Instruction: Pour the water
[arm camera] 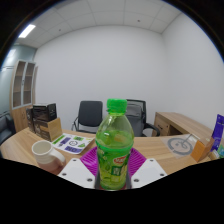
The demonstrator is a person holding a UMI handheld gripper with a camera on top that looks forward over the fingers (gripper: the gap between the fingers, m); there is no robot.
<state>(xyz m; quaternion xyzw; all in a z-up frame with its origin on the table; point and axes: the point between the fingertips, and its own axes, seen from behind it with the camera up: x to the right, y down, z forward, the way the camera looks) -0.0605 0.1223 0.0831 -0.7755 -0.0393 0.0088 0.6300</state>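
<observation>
The tongs (113,172) are closed on a green plastic bottle (114,143): both fingers, with their magenta pads (92,160), press against the lower body of the bottle from either side, and no gap shows at either pad. The bottle stands upright between the fingers, its green cap (117,104) at 12 o'clock from the grip point, and the cap appears to be in place. Whether the base of the bottle rests on the tabletop (160,148) or is lifted clear of it cannot be told, because the fingers hide the base. A white cup (44,153) stands on the tabletop at about 9 o'clock from the bottle, near it but apart from it; judged from the task, this is the likely receiving vessel. A second round white item (180,146) lies at about 3 o'clock; its nature cannot be determined. Black office chairs (90,115) stand beyond the tabletop. Step in hand, by judgement: the grasp is complete and the transport phase is due; pouring has not begun, since the bottle is vertical. The next move calls for carrying the bottle toward 9 o'clock until its neck is above the cup, then tilting it gradually toward the cup's opening. If the cap is indeed sealed, no water can leave the bottle until it is removed.
</observation>
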